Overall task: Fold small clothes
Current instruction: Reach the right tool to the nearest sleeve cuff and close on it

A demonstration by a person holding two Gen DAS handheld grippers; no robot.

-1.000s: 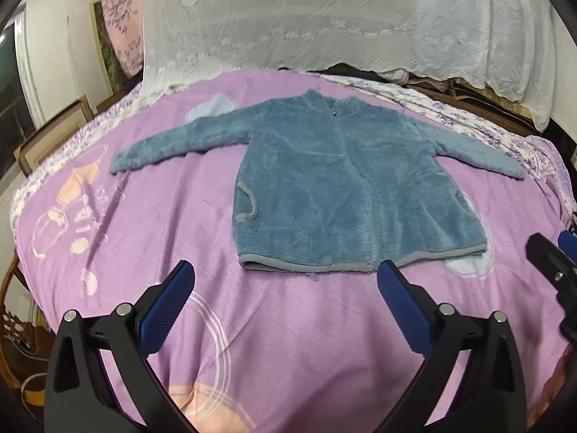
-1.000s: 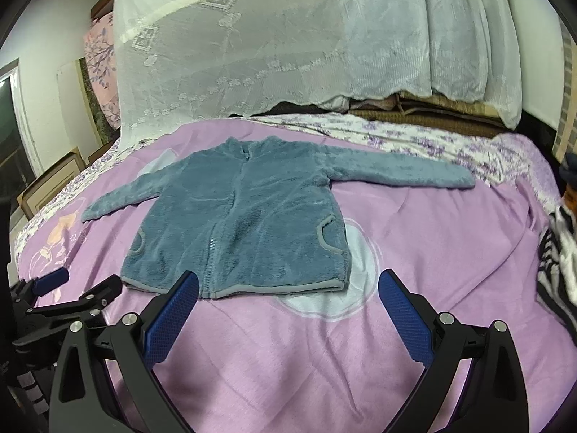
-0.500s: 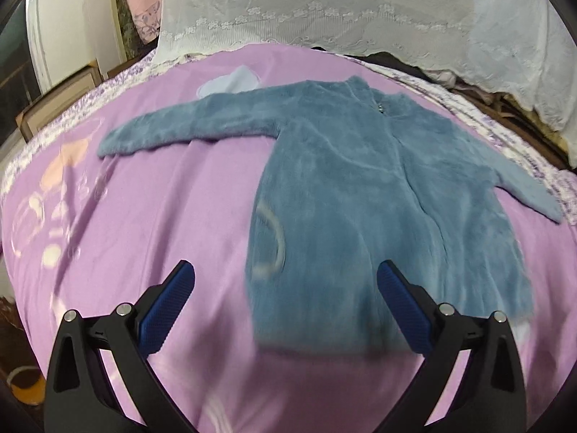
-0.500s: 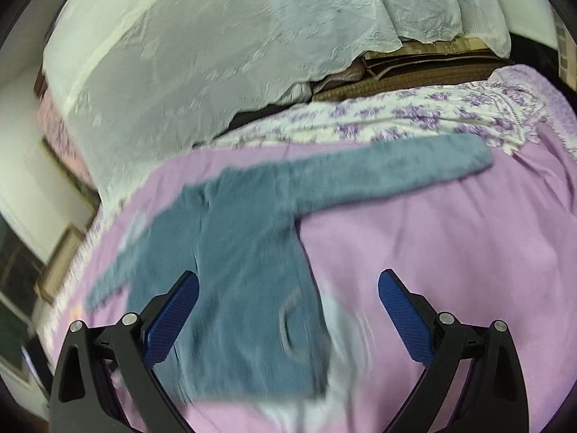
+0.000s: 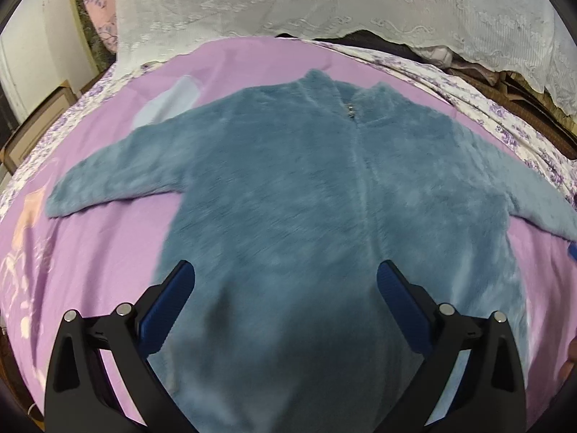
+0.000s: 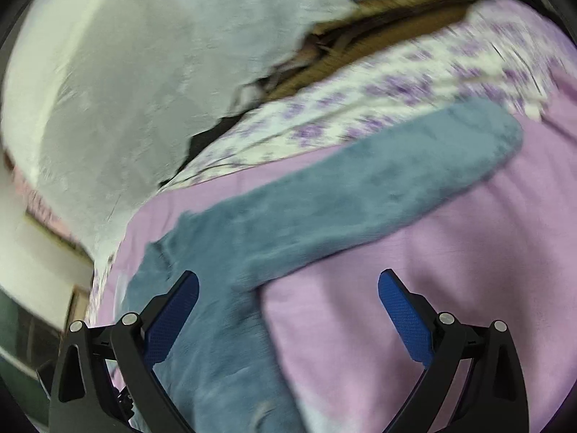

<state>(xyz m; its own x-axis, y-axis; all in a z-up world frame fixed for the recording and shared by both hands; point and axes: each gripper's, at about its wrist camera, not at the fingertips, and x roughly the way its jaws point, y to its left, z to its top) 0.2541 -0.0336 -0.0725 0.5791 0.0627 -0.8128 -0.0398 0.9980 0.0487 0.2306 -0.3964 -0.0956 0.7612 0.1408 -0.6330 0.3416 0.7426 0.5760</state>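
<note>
a purple bedspread fills most of both views, printed with pale blue and peach shapes, and past its far edge lies a white sheet with purple flowers, which the right wrist view shows blurred. behind that hangs a white lace cover draped over stacked bedding, with a dark gap showing under its scalloped hem. spread flat on the bedspread is the task's thing, a fuzzy blue jacket, front side up, its zip closed to the collar and both sleeves stretched out sideways. the left sleeve reaches toward the peach print at the edge of the left wrist view, and the right sleeve runs up and to the right in the right wrist view, its cuff ending just beside the flowered sheet. the left gripper hangs over the lower body of the jacket with its blue-padded fingers spread wide apart, nothing between them. the right gripper hangs near the armpit where the sleeve meets the body, its fingers likewise wide apart and empty, the left pad over blue fleece and the right pad over bare purple cloth. whether either gripper touches the fabric cannot be told
</note>
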